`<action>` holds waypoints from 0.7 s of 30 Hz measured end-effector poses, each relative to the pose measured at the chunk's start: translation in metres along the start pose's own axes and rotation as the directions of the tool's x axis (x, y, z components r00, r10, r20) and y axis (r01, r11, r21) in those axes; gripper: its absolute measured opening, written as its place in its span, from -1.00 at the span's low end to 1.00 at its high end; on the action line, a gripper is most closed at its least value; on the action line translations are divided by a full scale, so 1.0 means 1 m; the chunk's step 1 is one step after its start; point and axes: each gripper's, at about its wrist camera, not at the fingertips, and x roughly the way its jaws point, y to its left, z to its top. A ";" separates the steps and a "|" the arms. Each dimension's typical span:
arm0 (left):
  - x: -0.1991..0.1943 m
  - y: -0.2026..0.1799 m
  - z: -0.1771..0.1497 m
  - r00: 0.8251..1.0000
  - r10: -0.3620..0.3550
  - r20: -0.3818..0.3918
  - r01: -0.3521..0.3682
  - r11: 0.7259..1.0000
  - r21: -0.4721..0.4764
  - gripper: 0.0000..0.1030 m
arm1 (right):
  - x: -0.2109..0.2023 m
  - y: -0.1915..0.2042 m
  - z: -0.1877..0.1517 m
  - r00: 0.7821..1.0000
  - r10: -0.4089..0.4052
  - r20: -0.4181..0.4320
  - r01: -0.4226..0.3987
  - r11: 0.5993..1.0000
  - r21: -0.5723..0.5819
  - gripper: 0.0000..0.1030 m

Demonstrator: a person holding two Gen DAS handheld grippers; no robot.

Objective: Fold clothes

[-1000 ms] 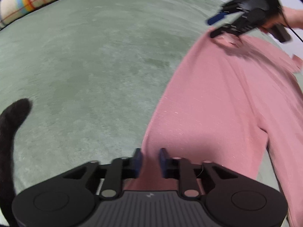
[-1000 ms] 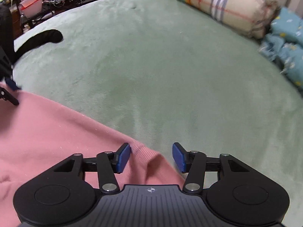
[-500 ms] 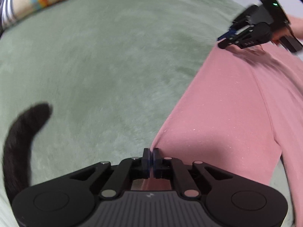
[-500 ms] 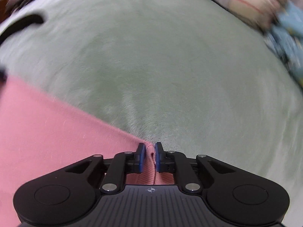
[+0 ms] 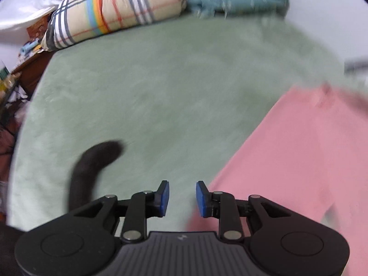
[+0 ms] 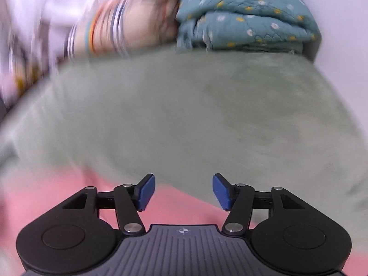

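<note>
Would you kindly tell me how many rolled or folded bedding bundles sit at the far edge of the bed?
2: the plaid striped bundle at far left, and the teal floral quilt right beside it. Others may lie outside the views.

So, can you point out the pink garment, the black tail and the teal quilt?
pink garment (image 5: 299, 151), left wrist view, middle of the flat cloth.
black tail (image 5: 92, 163), left wrist view, upper curve.
teal quilt (image 6: 248, 16), right wrist view, top fold.
</note>
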 end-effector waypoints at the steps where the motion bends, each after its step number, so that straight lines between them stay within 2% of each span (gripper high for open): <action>1: 0.002 -0.005 0.001 1.000 -0.008 0.003 0.008 1.000 -0.001 -0.27 | 0.005 -0.003 -0.008 0.999 -0.014 -0.042 0.010 0.996 -0.093 -0.08; 3: 0.029 -0.040 0.011 0.999 -0.053 0.002 0.053 0.999 0.009 -0.27 | 0.021 -0.006 -0.014 0.996 -0.004 -0.088 -0.009 0.990 -0.138 -0.10; 5: 0.061 -0.071 0.023 0.993 -0.122 0.001 0.122 0.992 -0.039 -0.32 | 0.037 -0.007 -0.015 0.994 0.014 -0.112 -0.031 0.988 -0.148 -0.14; 7: 0.085 -0.090 0.033 0.982 -0.191 0.004 0.190 0.978 -0.079 -0.31 | 0.055 0.004 -0.013 0.991 0.038 -0.124 -0.059 0.985 -0.164 -0.27; 9: 0.110 -0.120 0.050 0.976 -0.216 0.014 0.216 0.974 -0.069 -0.32 | 0.074 0.016 -0.009 0.989 0.062 -0.137 -0.086 0.981 -0.175 -0.28; 11: 0.132 -0.143 0.074 0.972 -0.232 0.032 0.234 0.969 -0.078 -0.32 | 0.098 0.033 -0.007 0.988 0.028 -0.152 -0.057 0.981 -0.188 -0.28; 12: 0.140 -0.147 0.082 0.971 -0.237 0.040 0.240 0.966 -0.094 -0.32 | 0.107 0.036 -0.007 0.988 0.000 -0.155 -0.029 0.983 -0.183 -0.19; 14: 0.155 -0.152 0.098 0.968 -0.242 0.061 0.248 0.958 -0.147 -0.32 | 0.112 0.031 -0.005 0.989 -0.033 -0.141 0.013 0.991 -0.137 0.15; 15: 0.168 -0.152 0.107 0.968 -0.244 0.055 0.250 0.946 -0.208 -0.32 | 0.111 0.026 -0.005 0.990 -0.040 -0.136 0.026 0.994 -0.104 0.30; 16: 0.184 -0.153 0.118 0.968 -0.248 0.047 0.251 0.927 -0.279 -0.32 | 0.108 0.018 -0.006 0.991 -0.031 -0.127 0.027 0.999 -0.034 0.26; 17: 0.193 -0.153 0.124 0.972 -0.235 0.032 0.232 0.919 -0.317 -0.34 | 0.104 0.010 -0.008 0.993 -0.021 -0.112 0.025 0.999 0.033 0.22; 18: 0.196 -0.153 0.126 0.975 -0.219 0.026 0.215 0.919 -0.329 -0.35 | 0.095 0.003 -0.010 0.996 -0.008 -0.084 0.015 0.996 0.082 0.14; 21: 0.210 -0.158 0.136 0.986 -0.166 0.011 0.160 0.930 -0.332 -0.37 | 0.061 -0.014 -0.019 1.000 -0.011 0.024 0.007 0.988 0.155 0.13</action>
